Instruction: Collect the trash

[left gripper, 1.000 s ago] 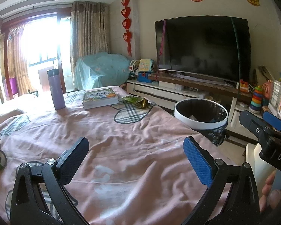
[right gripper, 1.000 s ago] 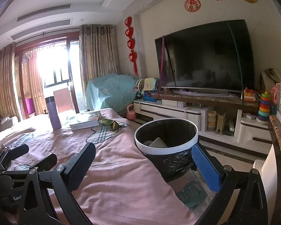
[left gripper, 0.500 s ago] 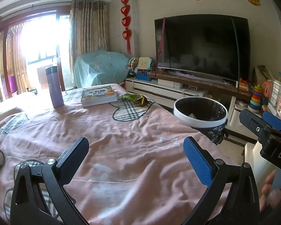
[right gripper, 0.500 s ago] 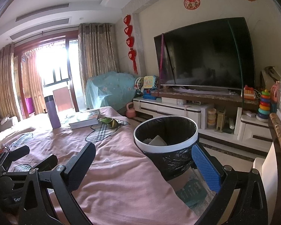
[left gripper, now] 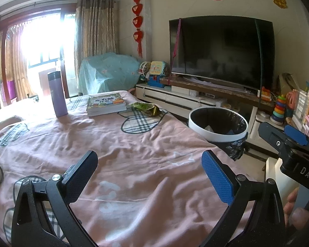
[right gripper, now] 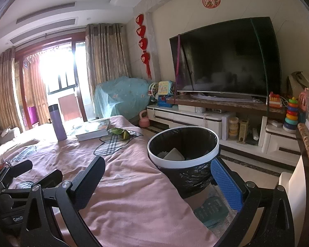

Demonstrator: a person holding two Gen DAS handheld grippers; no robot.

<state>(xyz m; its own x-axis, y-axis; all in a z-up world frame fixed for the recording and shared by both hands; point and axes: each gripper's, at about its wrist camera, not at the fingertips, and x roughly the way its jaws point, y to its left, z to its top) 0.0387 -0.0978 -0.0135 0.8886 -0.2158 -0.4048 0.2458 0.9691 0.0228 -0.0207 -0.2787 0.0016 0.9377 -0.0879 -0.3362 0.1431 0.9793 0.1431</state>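
The green snack wrapper [left gripper: 146, 108] lies crumpled near the far right edge of the table, on the pink cloth [left gripper: 134, 150], partly over a plaid heart patch [left gripper: 142, 121]. Its left end sits just beside a stack of children's books [left gripper: 106, 103], though I cannot tell whether they touch. From my right claw's camera the same wrapper [right gripper: 121, 132] shows between the books [right gripper: 93, 129] and the table's right edge. Farther left along the far edge a purple thermos [left gripper: 57, 94] stands upright, well apart from the wrapper.

The trash bin [left gripper: 218, 126] stands off the table's right edge, white-rimmed with a black liner, and some pale paper already lies inside it [right gripper: 173, 154].

My left claw [left gripper: 149, 174] hovers above the near part of the cloth, its fingers spread wide with nothing between them. My right claw [right gripper: 157, 183] is likewise wide apart and carries nothing; it hangs over the near right corner of the table, the bin just ahead of its blue pad [right gripper: 226, 185]. In the left camera my right claw [left gripper: 284, 142] juts in from the right, beside the bin, with my fingers [left gripper: 294, 207] visible below it.

Beyond the bin runs a white TV cabinet [right gripper: 195, 117] bearing a large dark television [right gripper: 226, 57].
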